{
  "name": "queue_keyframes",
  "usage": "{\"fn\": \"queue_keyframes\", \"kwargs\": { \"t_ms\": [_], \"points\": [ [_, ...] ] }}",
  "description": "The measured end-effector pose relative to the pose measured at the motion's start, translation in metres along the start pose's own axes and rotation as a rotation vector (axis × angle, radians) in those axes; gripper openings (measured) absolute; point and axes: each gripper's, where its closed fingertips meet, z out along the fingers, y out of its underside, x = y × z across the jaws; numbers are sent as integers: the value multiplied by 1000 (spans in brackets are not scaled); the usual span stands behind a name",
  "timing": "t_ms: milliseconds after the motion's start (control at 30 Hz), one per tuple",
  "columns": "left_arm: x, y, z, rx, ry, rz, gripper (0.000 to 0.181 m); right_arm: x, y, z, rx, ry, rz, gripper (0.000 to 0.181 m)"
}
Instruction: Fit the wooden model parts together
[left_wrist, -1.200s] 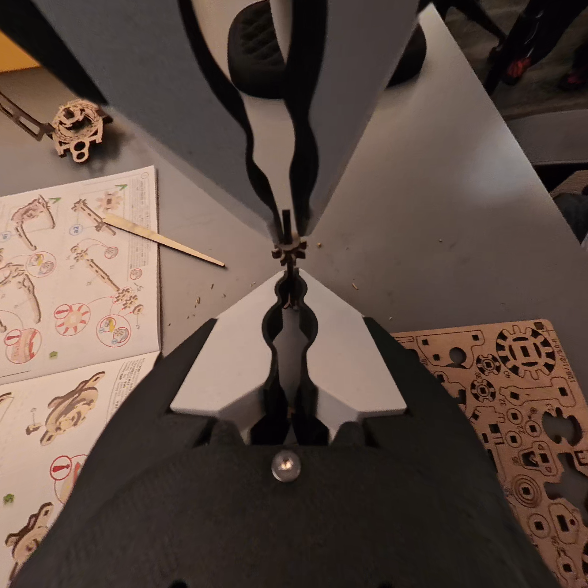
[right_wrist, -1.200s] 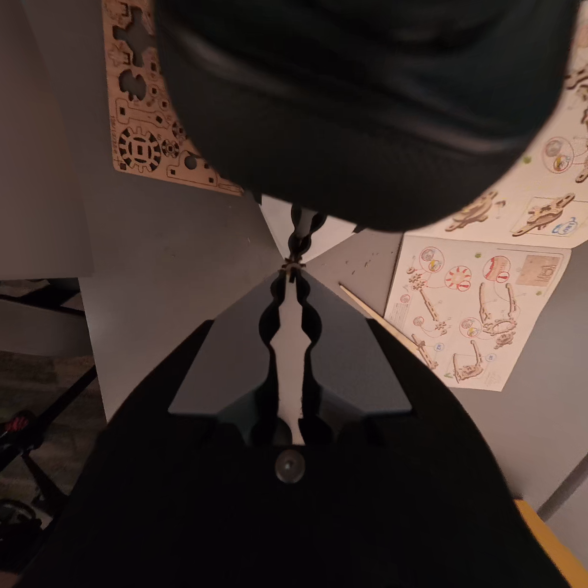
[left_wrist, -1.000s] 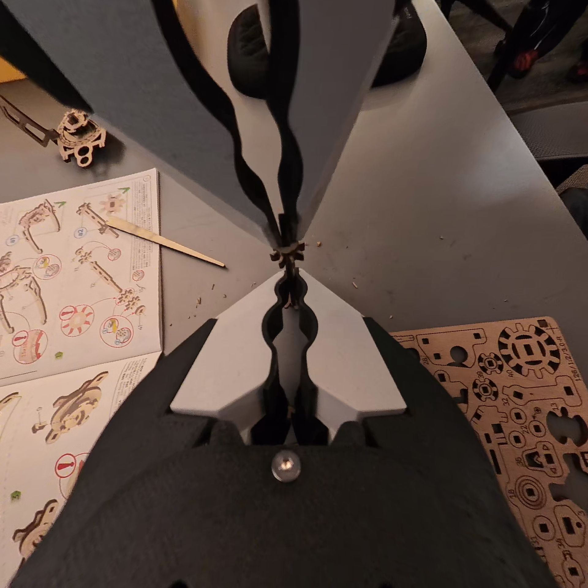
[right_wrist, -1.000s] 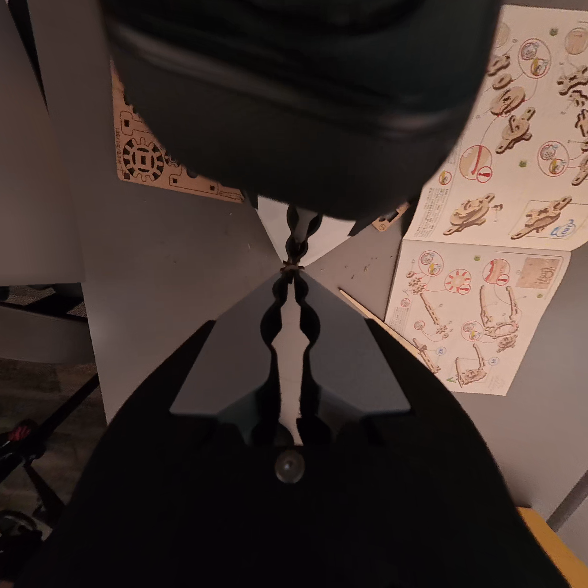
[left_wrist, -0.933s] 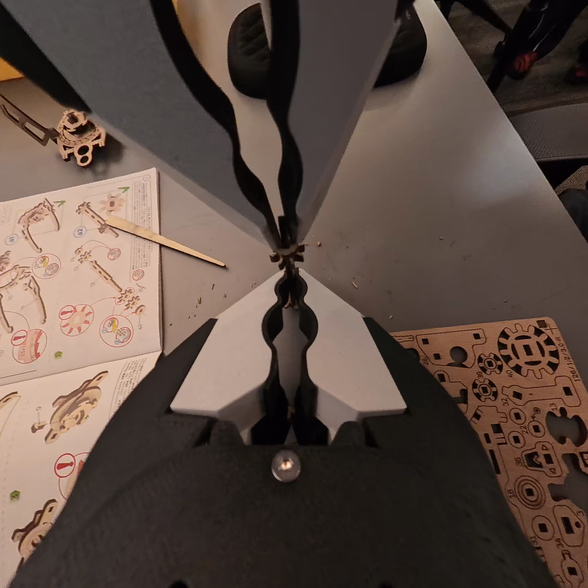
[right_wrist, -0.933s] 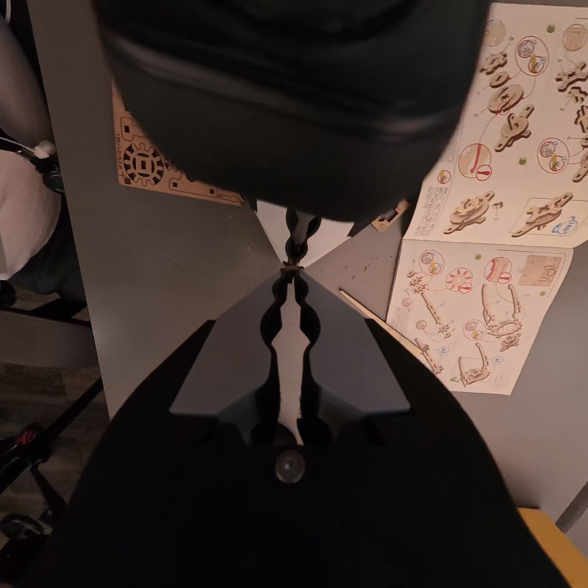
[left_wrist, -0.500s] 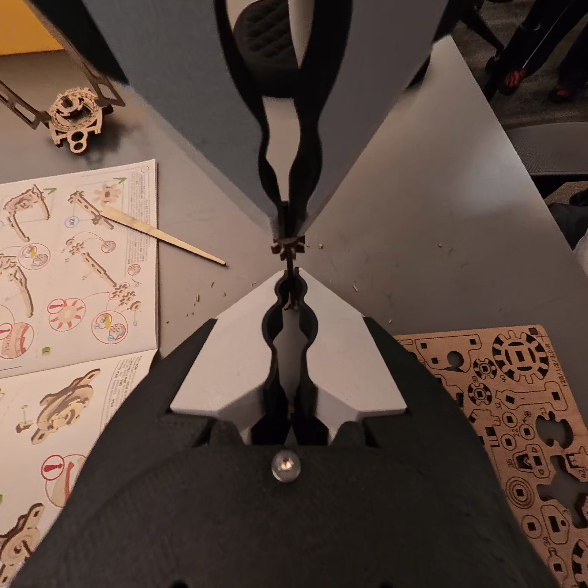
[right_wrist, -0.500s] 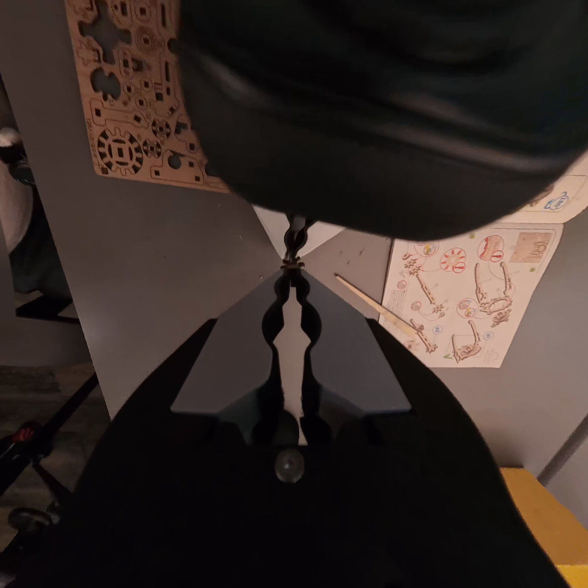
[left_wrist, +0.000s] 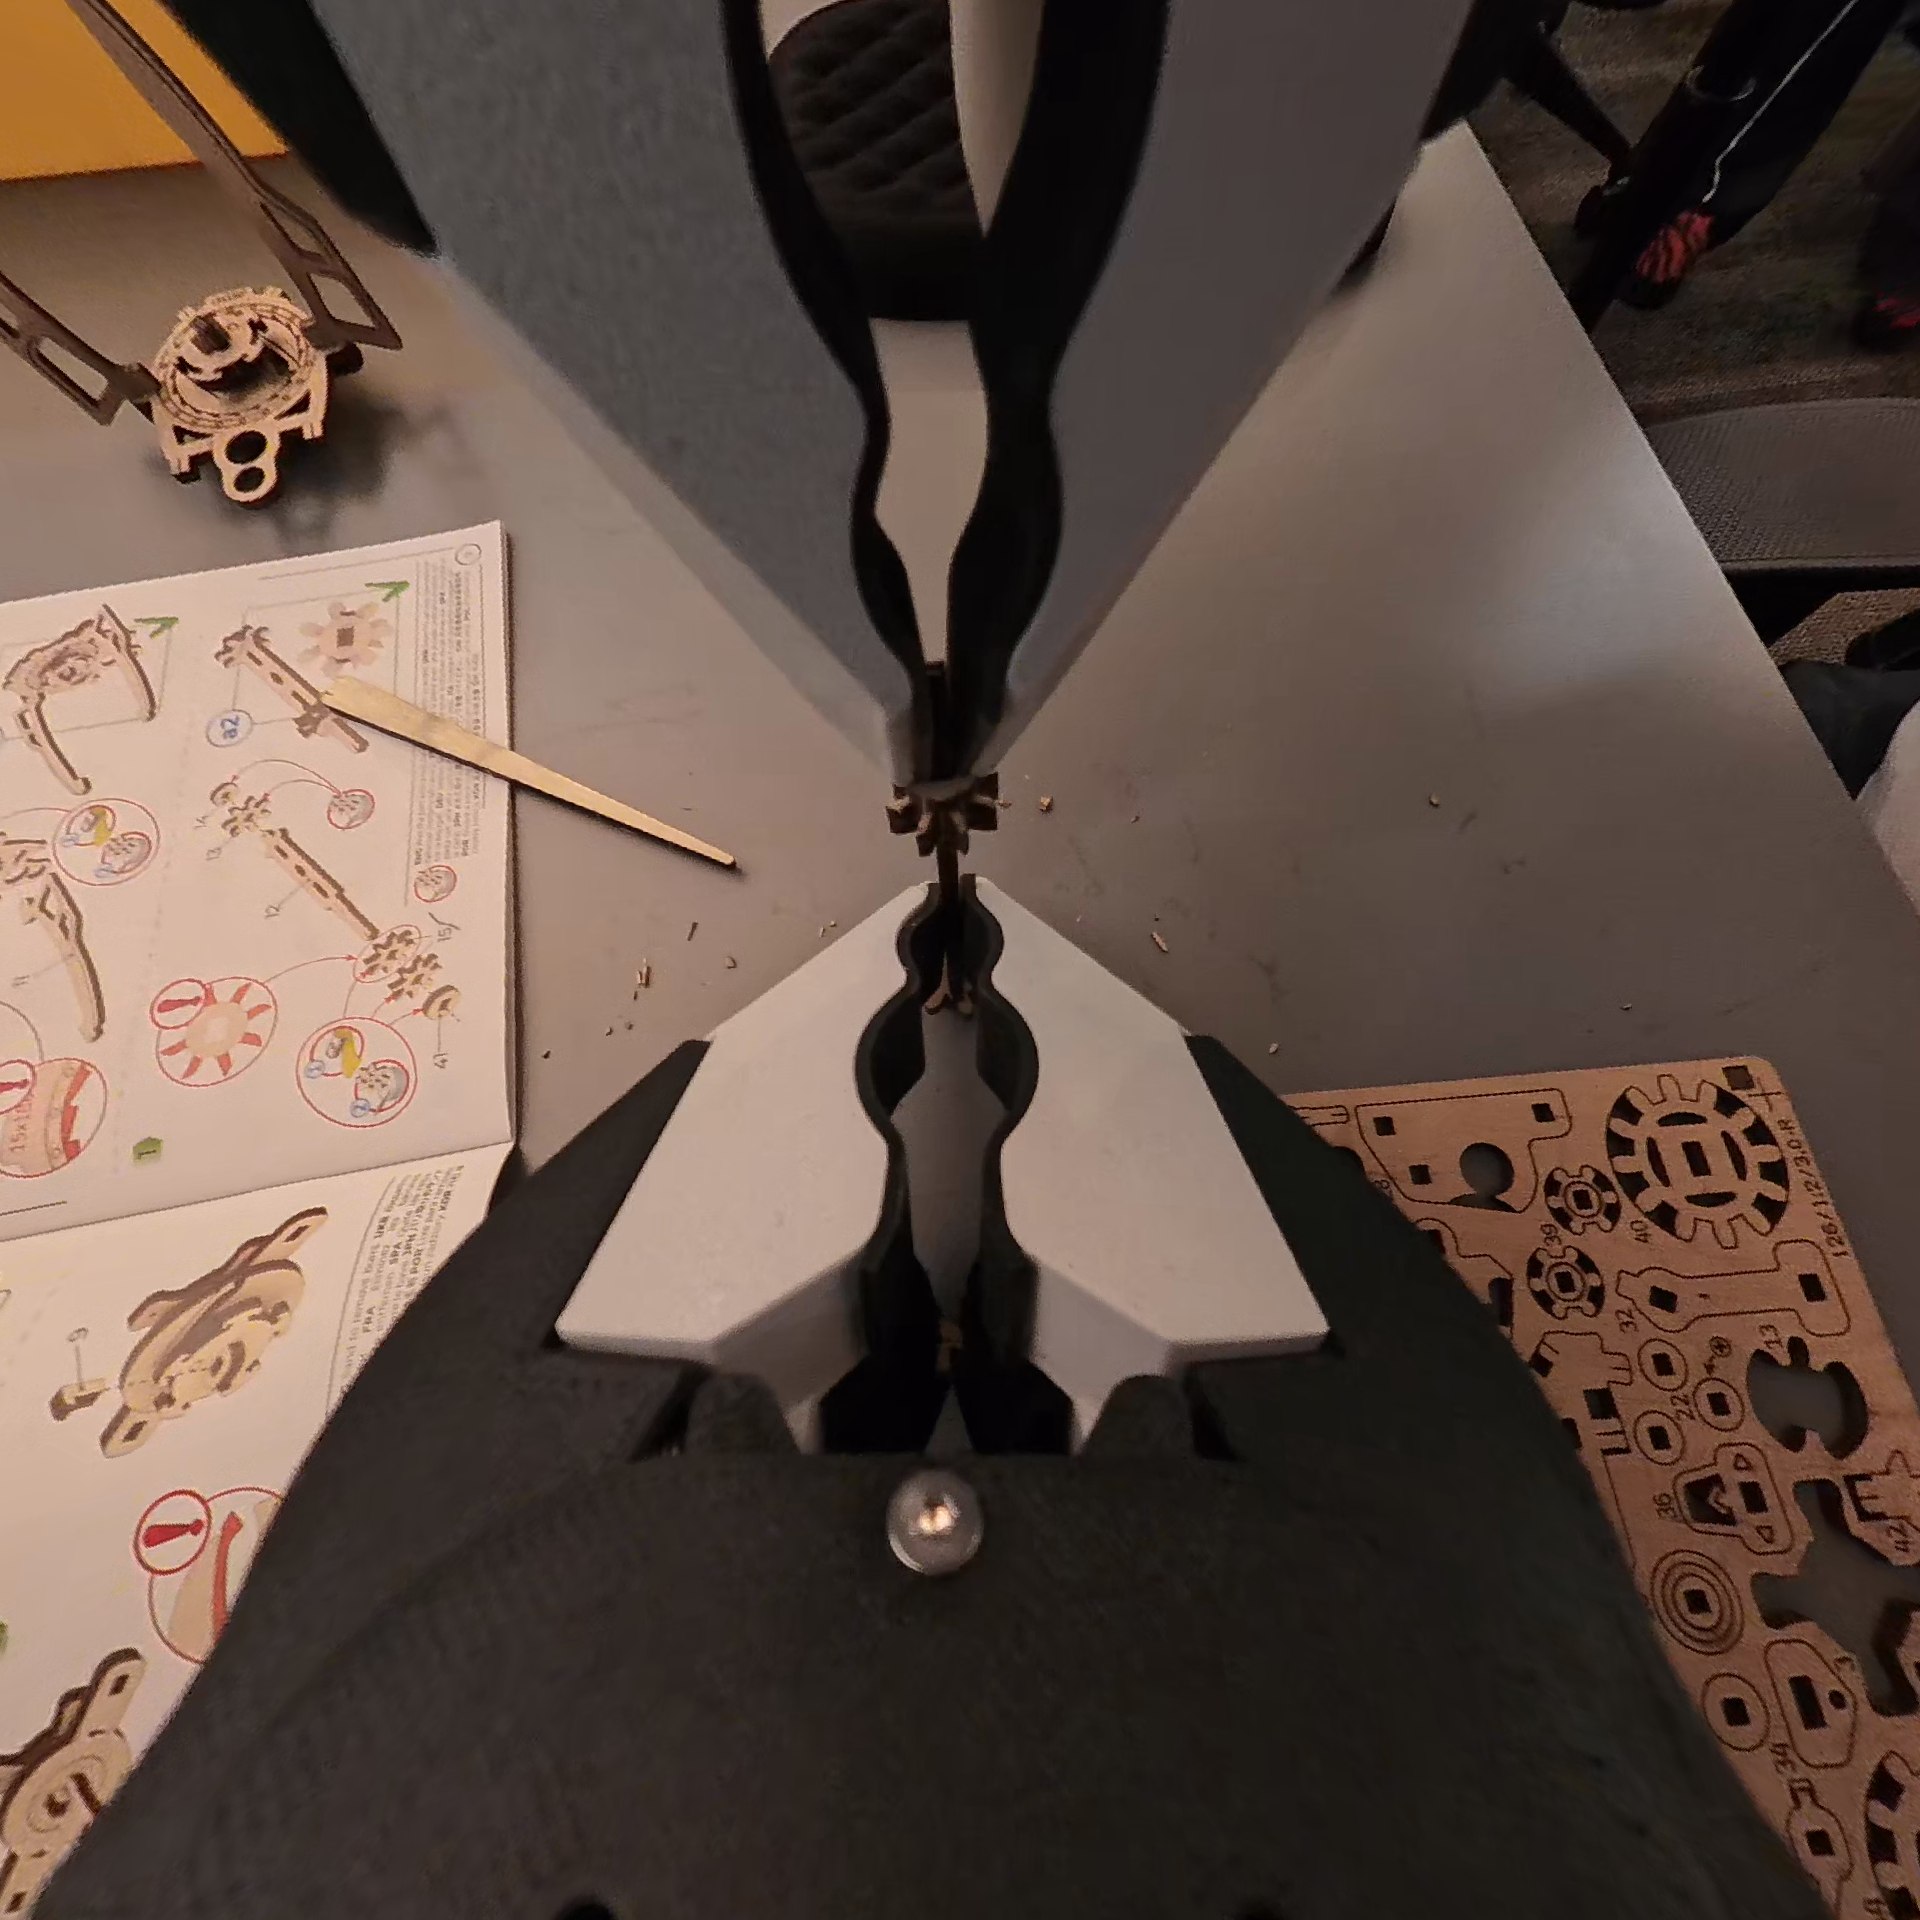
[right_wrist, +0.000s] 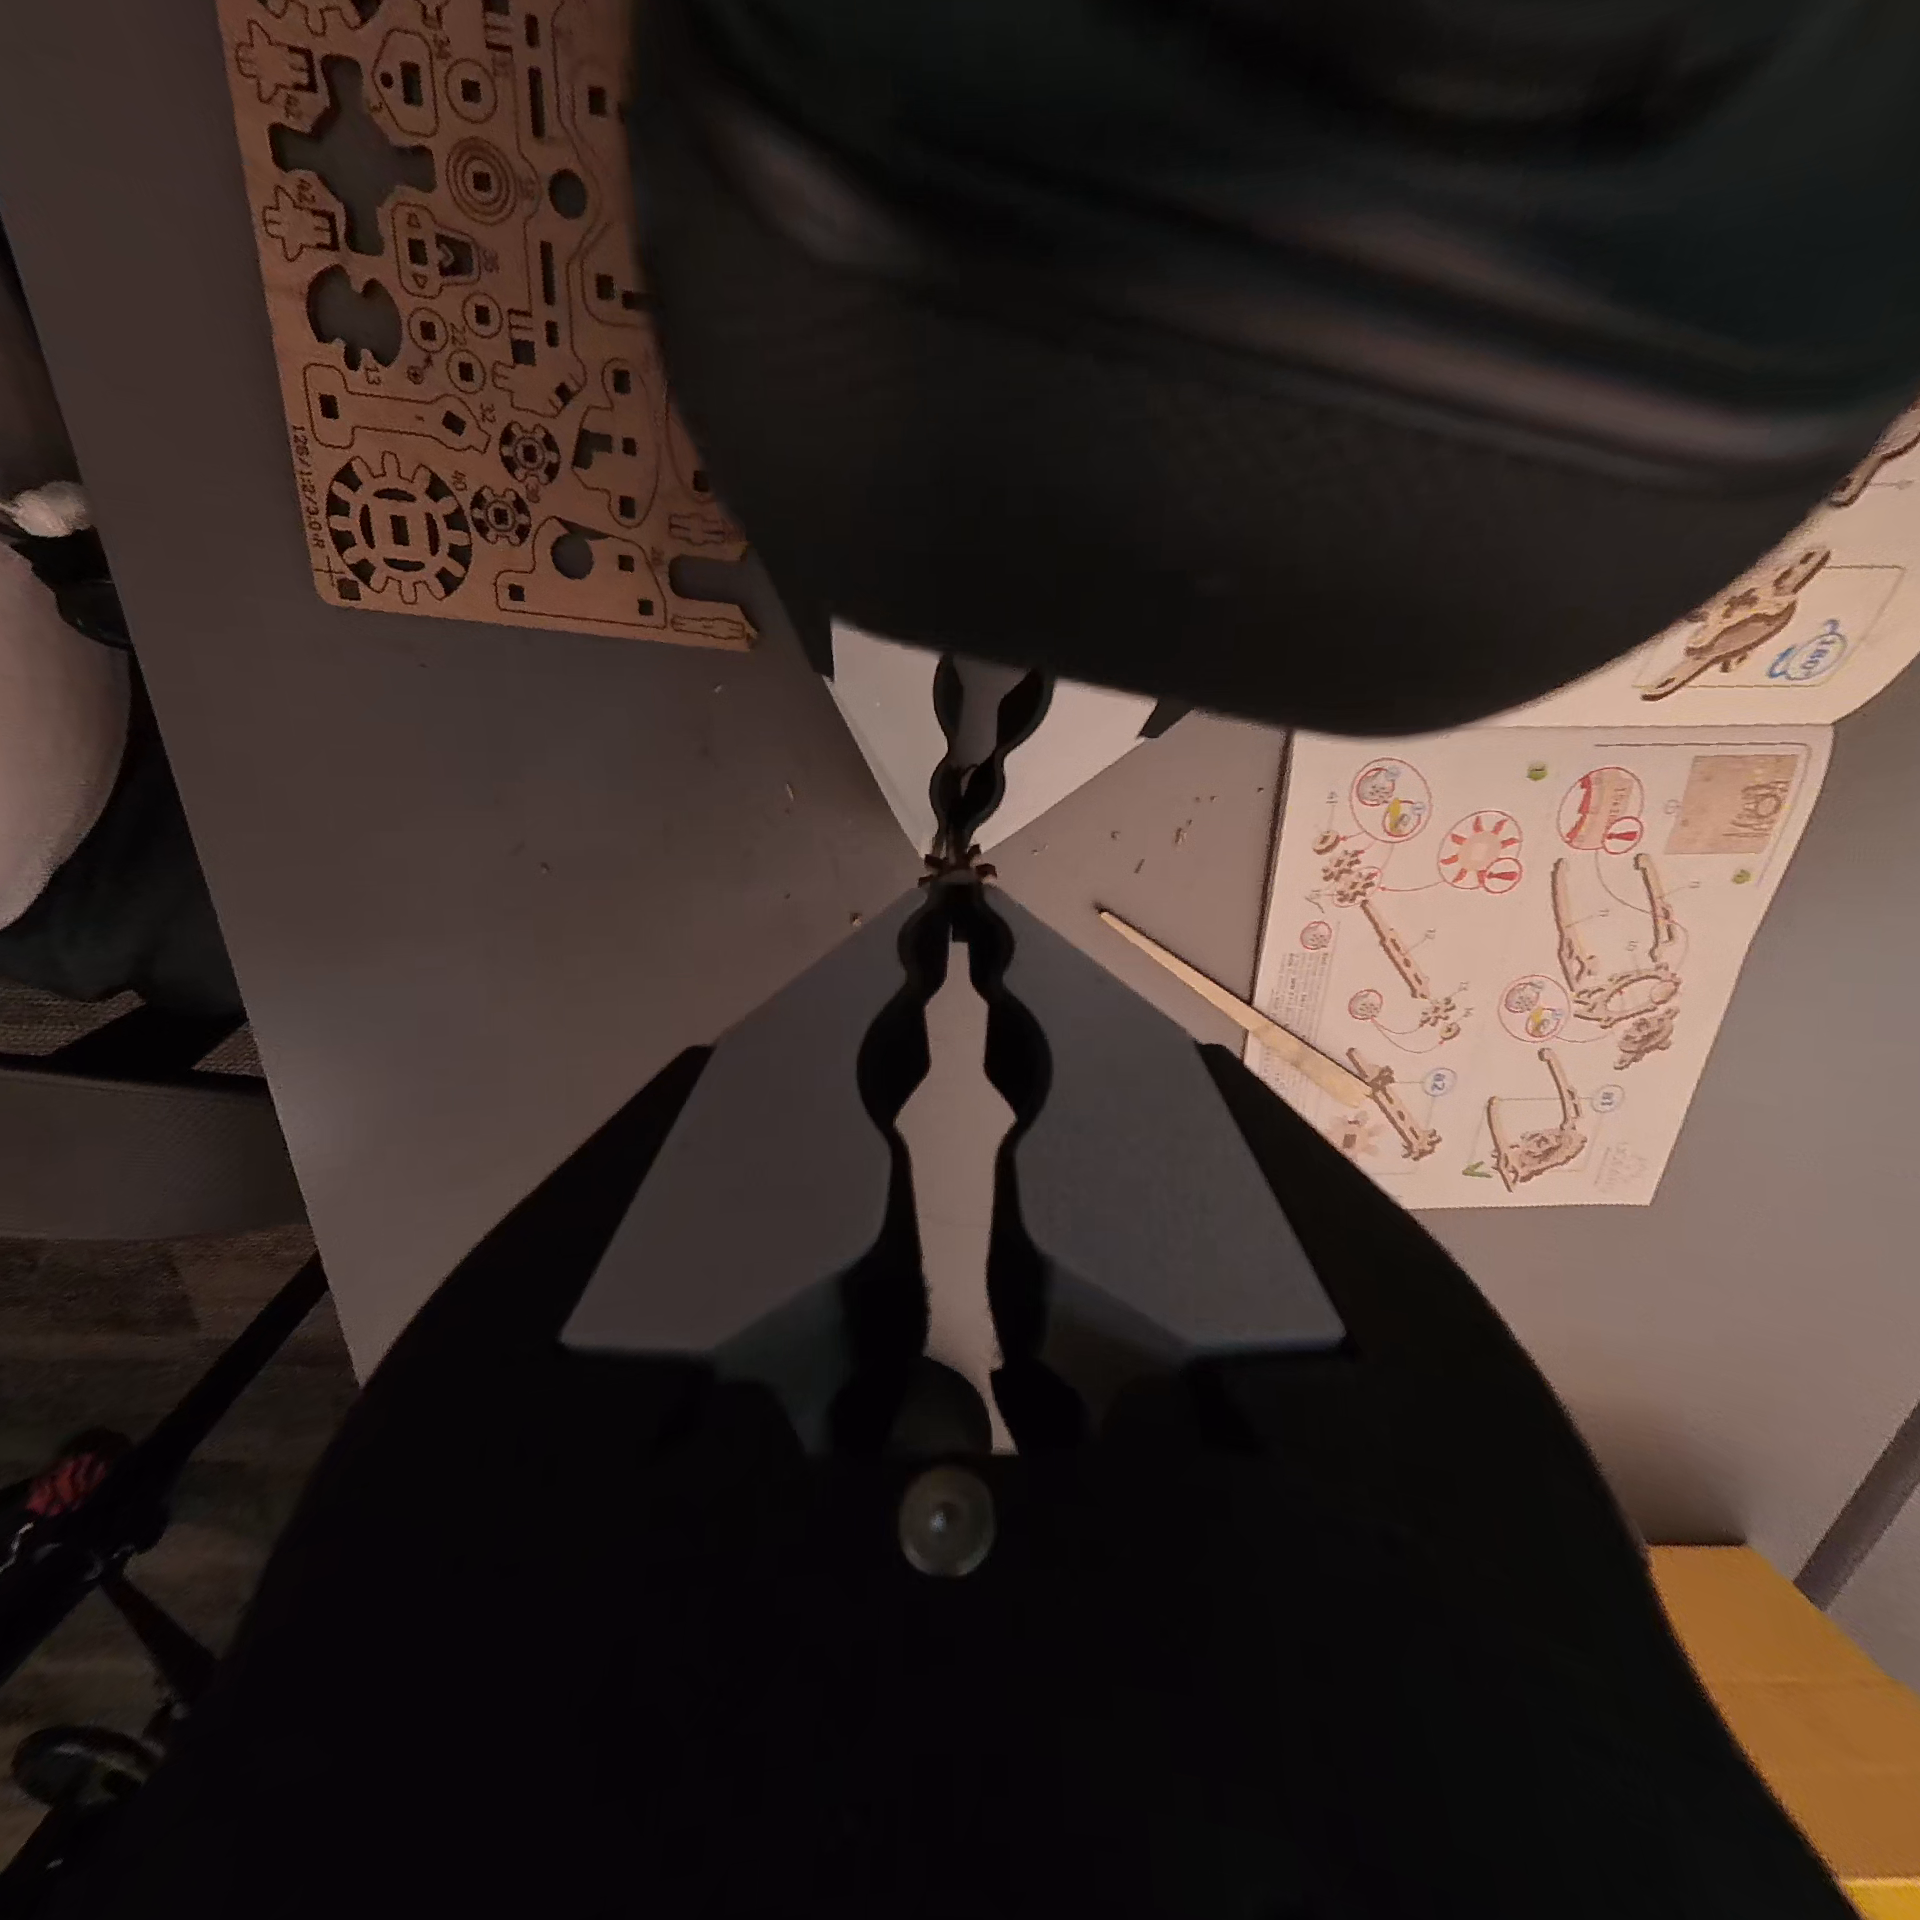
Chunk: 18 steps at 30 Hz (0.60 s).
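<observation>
A thin dark wooden axle (left_wrist: 943, 883) with a small toothed wooden gear (left_wrist: 942, 816) on it is held in the air between my two grippers, which stand tip to tip. In the left wrist view my left gripper (left_wrist: 945, 914) is shut on the axle's near end. My right gripper (left_wrist: 940, 764) comes down from the top, shut on the far end, with the gear right at its tips. In the right wrist view the gear (right_wrist: 954, 868) sits just beyond my right gripper (right_wrist: 951, 920), and the left gripper's body fills the top.
On the grey table lie an open instruction booklet (left_wrist: 249, 883), a pointed wooden pick (left_wrist: 540, 774), a laser-cut wooden parts sheet (left_wrist: 1662, 1299) and a partly built wooden model (left_wrist: 234, 364). The table's edge (left_wrist: 1662, 468) runs along the right. The sheet (right_wrist: 447, 343) and booklet (right_wrist: 1507, 987) also show in the right wrist view. Some 5 centimetres of space lies between my two pairs of fingers. The pointed wooden pick (left_wrist: 540, 774) sits 10 centimetres or so from the ends of my left fingers. Look for it in the right wrist view (right_wrist: 1235, 1006) too.
Both grippers stayed shut on the axle and swayed a little together over the table. The gear stays at the right gripper's tips, with slightly more axle showing between it and the left gripper.
</observation>
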Motion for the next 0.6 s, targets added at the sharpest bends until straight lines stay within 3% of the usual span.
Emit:
{"fn": "queue_keyframes", "kwargs": {
  "t_ms": [600],
  "points": [
    [0,1,-1,1,3,2,0,-2,-4,-1,-11,-4,-3,0]
  ]
}}
